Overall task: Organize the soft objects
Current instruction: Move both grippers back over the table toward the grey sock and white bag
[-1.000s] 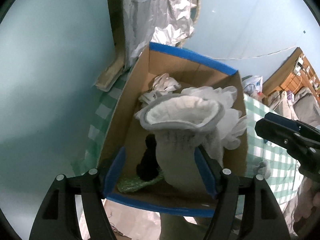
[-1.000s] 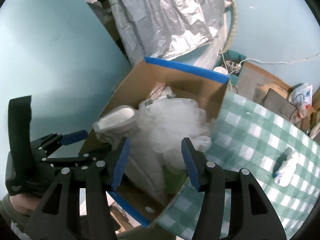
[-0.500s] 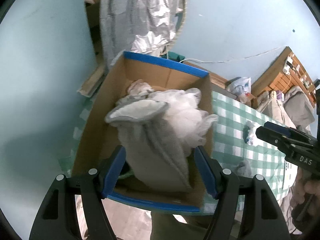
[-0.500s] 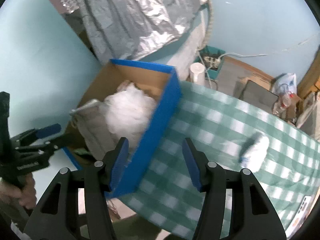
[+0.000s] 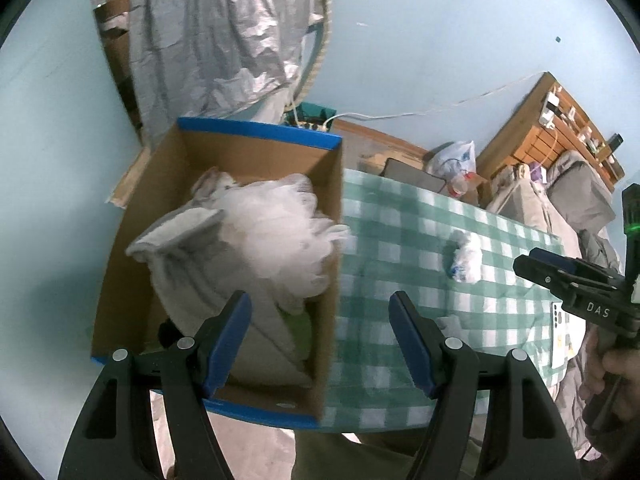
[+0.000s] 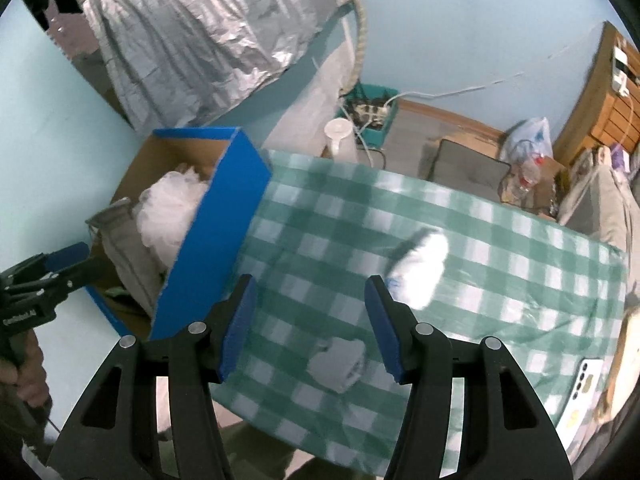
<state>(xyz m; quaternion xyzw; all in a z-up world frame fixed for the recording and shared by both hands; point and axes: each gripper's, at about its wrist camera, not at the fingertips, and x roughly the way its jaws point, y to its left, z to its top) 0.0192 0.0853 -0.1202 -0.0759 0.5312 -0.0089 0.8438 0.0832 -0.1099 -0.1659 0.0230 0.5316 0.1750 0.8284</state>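
Note:
A cardboard box [image 5: 260,132] with blue outer walls [image 6: 216,240] stands at the left end of a green checked tablecloth [image 6: 500,248]. In it lie a grey sock [image 5: 188,264] and a white mesh pouf [image 5: 280,232]. On the cloth lie a white roll with a blue mark [image 6: 420,268] and a small grey bundle [image 6: 340,364]. My left gripper [image 5: 318,298] is open and empty, over the box's right wall. My right gripper [image 6: 309,282] hangs open and empty above the cloth, with the grey bundle just below it and the white roll beside its right finger.
A phone [image 6: 586,380] lies near the cloth's right front edge. Behind the table are a silver foil sheet [image 6: 192,40], a white jug [image 6: 340,136], a power strip, a plastic bag [image 6: 528,140] and wooden shelves [image 5: 552,136]. A hand [image 5: 616,364] holds the right gripper.
Both grippers have swung right, from over the box toward the tablecloth. The grey sock no longer stands between the left fingers; it leans inside the box.

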